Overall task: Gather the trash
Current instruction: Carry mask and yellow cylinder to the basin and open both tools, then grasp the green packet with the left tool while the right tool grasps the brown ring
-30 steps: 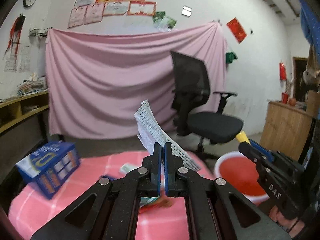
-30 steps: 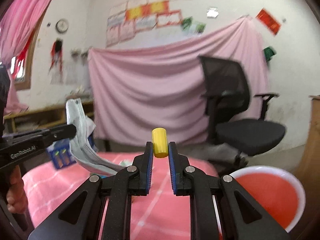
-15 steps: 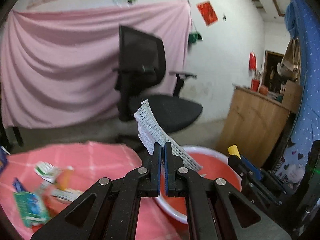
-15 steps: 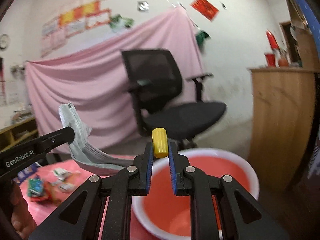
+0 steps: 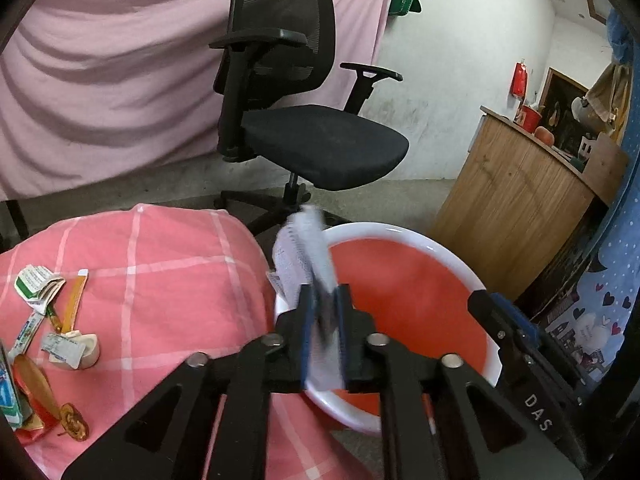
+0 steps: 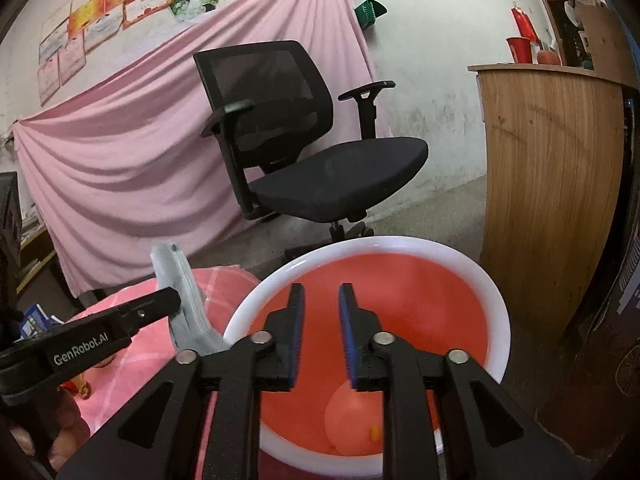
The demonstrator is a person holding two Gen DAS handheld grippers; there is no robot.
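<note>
Below both grippers sat the red basin (image 6: 400, 280); right gripper (image 6: 319, 334) had just parted, empty; left gripper (image 5: 323, 336), just loosening, had the mask (image 5: 304, 256) between; next, fetch table litter (image 5: 52, 332).

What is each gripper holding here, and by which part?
Right gripper: nothing, fingers open over the basin. Left gripper: just opening, the mask's lower end between its fingers.

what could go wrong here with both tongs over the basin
1. The face mask between the left tongs, whose jaws have just been opening, hangs right at the basin's white rim beside the pink cloth; it may drape over the edge or fall outside.
2. The right tongs, also just opened, are empty; a small yellow bit lies in the basin.
3. The tongs sit close together and might bump.
</note>
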